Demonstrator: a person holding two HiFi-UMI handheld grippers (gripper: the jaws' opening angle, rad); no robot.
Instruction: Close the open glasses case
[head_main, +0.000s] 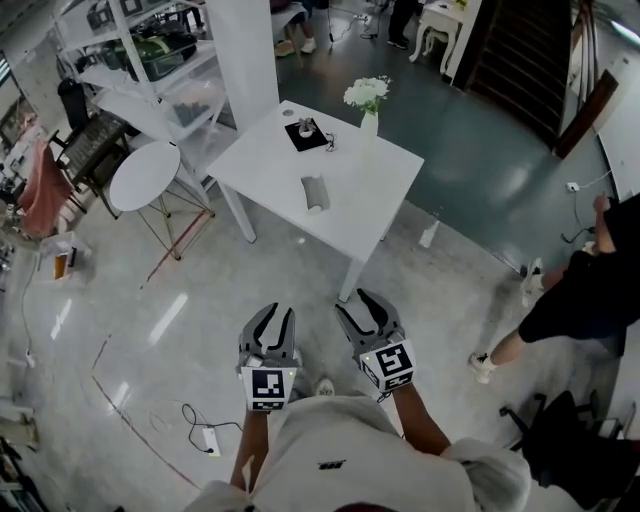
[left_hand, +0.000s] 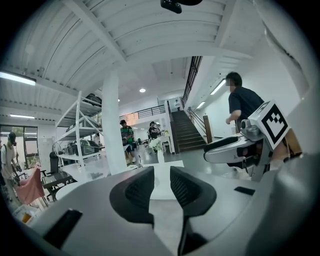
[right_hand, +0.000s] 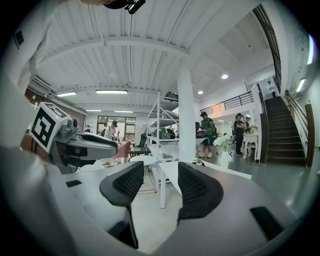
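A grey glasses case (head_main: 314, 193) lies near the middle of the white square table (head_main: 375, 180), far ahead of me; it is too small here to tell how its lid stands. Both grippers hang over the floor, well short of the table. My left gripper (head_main: 272, 322) has its jaws a narrow gap apart with nothing between them. My right gripper (head_main: 362, 310) is open wider and also empty. In the left gripper view the table (left_hand: 161, 186) shows between the jaws of that gripper (left_hand: 162, 172). The right gripper view shows its own gripper (right_hand: 161, 167) and the table (right_hand: 172, 172) beyond.
On the table stand a vase of white flowers (head_main: 368, 100) and a black mat (head_main: 306, 133) with a small object. A round white table (head_main: 145, 175), shelving (head_main: 150, 50) and a white column (head_main: 245, 50) are at left. A person (head_main: 580, 290) stands at right. A power strip (head_main: 210, 438) lies on the floor.
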